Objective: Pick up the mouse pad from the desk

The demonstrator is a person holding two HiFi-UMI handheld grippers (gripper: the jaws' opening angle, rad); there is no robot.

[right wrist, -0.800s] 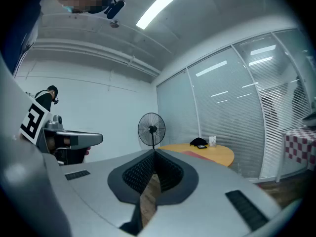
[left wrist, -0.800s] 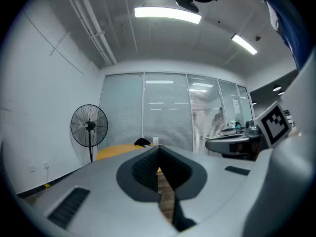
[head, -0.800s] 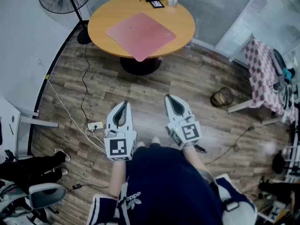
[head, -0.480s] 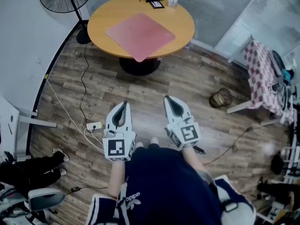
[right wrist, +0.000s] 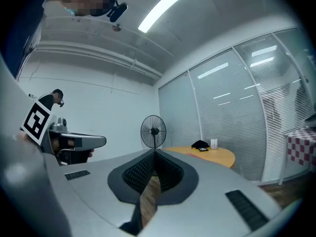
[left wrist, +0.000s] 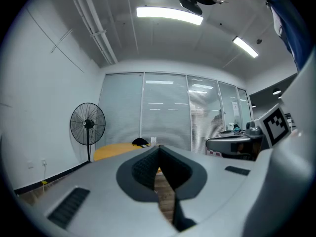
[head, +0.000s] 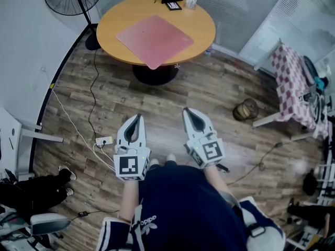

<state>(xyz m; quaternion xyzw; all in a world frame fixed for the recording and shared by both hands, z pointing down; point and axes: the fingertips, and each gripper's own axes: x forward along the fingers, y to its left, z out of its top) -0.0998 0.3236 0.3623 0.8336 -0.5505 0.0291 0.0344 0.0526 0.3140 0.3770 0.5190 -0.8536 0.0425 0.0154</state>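
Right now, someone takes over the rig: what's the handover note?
Left tongs: shut, empty, held level above the floor.
Right tongs: shut, empty, level alongside.
Mouse pad: flat on the round table, one corner past the near edge, well ahead of both tongs.
Done: nothing yet.
Left: approach the table, open, grip the pad (probably at that overhanging corner), lift it.

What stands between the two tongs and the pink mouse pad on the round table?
Nothing visible does. Only bare floor lies between the left tongs, the right tongs and the table. The mouse pad lies at the table's near edge.
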